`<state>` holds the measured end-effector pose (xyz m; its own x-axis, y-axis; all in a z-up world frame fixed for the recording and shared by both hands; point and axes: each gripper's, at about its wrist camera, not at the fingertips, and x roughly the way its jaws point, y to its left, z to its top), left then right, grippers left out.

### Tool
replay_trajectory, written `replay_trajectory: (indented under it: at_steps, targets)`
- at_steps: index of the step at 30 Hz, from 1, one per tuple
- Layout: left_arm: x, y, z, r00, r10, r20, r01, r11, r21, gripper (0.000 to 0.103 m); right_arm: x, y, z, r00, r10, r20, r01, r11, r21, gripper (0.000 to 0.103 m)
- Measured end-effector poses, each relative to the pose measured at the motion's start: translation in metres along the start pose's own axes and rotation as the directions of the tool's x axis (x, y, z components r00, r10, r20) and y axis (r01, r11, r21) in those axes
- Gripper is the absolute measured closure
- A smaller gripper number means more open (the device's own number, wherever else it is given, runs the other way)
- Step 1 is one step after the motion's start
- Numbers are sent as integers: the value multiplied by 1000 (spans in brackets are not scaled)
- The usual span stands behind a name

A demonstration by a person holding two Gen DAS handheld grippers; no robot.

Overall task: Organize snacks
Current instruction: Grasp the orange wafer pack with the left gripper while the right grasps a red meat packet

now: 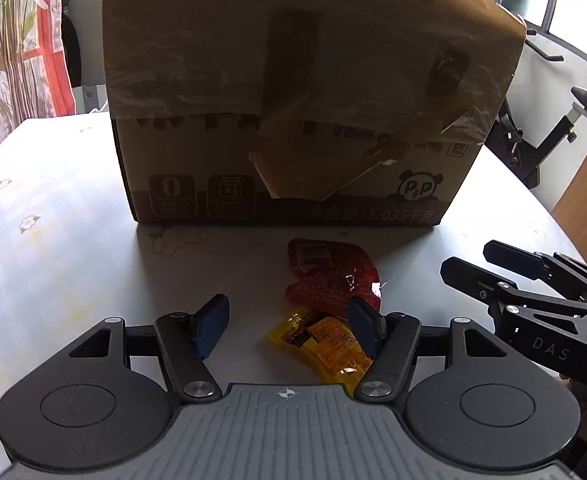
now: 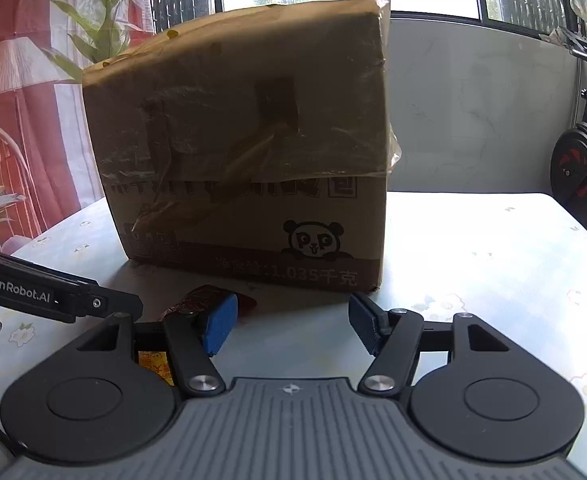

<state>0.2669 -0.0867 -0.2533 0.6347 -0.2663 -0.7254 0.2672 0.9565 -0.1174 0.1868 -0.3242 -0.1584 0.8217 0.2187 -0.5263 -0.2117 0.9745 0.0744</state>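
Note:
A red snack packet (image 1: 331, 276) and a yellow snack packet (image 1: 325, 346) lie on the table in front of a taped cardboard box (image 1: 293, 112). My left gripper (image 1: 289, 326) is open and empty, low over the table, its right finger just over the yellow packet. My right gripper (image 2: 291, 328) is open and empty, facing the box (image 2: 245, 152). It shows at the right of the left wrist view (image 1: 465, 262). The red packet (image 2: 205, 300) and a bit of the yellow packet (image 2: 155, 364) peek out behind its left finger.
The table (image 1: 53, 240) has a pale floral cloth. An exercise bike (image 2: 581, 160) stands at the far right. Red curtains and plants (image 2: 97, 24) are at the left, windows behind the box.

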Motion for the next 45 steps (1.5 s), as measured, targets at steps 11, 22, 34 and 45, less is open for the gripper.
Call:
replay_trajectory:
  at_steps: [11,22,34,45]
  targets:
    - [13,-10,-8,999,4,-51,-2,999,36,33,1,-11,-8,1000,22,13,-23,999,40,38]
    - [8,-2,-14,999,41,-23,-40,997,69,43,1,-15,-7,999,43,13,-44,997,61,38]
    - [3,5,-17,999,42,14,-43,996,78,69,3,-16,-8,999,51,-1,-51,996,68,38]
    - [-13,30,-21,997,47,59,-48,999,14,69,11,-16,-6,998,30,-60,-25,997,75,38]
